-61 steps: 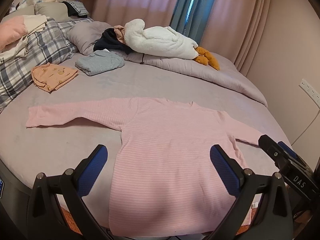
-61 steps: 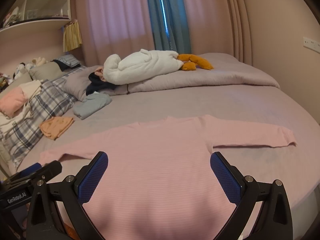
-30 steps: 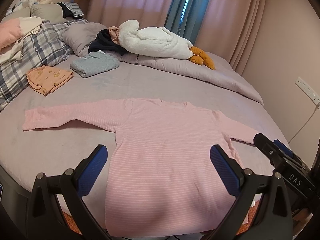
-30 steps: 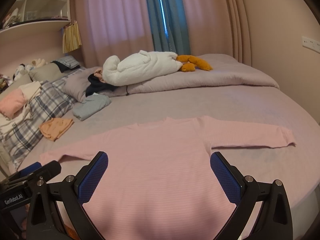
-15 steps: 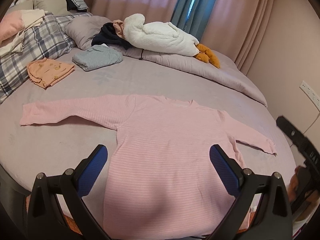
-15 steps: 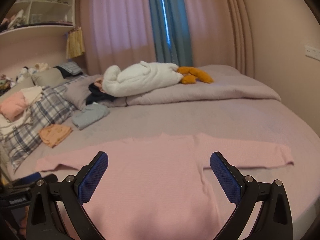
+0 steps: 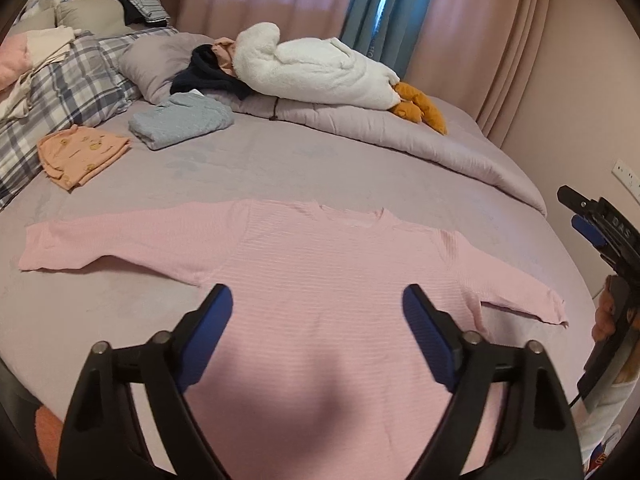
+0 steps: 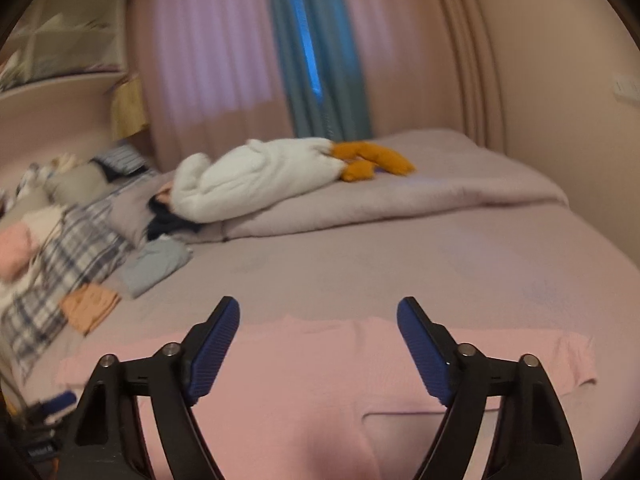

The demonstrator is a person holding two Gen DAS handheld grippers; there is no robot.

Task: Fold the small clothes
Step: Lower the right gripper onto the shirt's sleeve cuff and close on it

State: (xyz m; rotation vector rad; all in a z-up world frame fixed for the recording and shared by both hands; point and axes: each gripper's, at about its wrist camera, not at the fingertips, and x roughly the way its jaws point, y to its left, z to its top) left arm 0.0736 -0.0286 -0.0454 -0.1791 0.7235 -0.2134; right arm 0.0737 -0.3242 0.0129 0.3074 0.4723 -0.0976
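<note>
A pink striped long-sleeved top [image 7: 320,280] lies flat on the grey bed [image 7: 320,168], both sleeves spread out sideways. My left gripper [image 7: 316,304] is open and empty, hovering above the top's body near its hem. My right gripper [image 8: 318,312] is open and empty, raised above the top [image 8: 300,380] on the right side. It also shows at the right edge of the left wrist view [image 7: 600,228], above and beyond the right sleeve end [image 7: 552,308].
A folded grey garment [image 7: 182,124] and a folded orange garment [image 7: 80,152] lie at the bed's far left. A white plush goose [image 7: 316,68] rests on a rolled duvet [image 7: 400,136]. Plaid pillows [image 7: 60,92] and dark clothes [image 7: 208,68] lie beyond.
My right gripper has lifted and swung upward and to the right, away from the right sleeve. My left gripper has tilted slightly, staying above the hem. The top has not moved.
</note>
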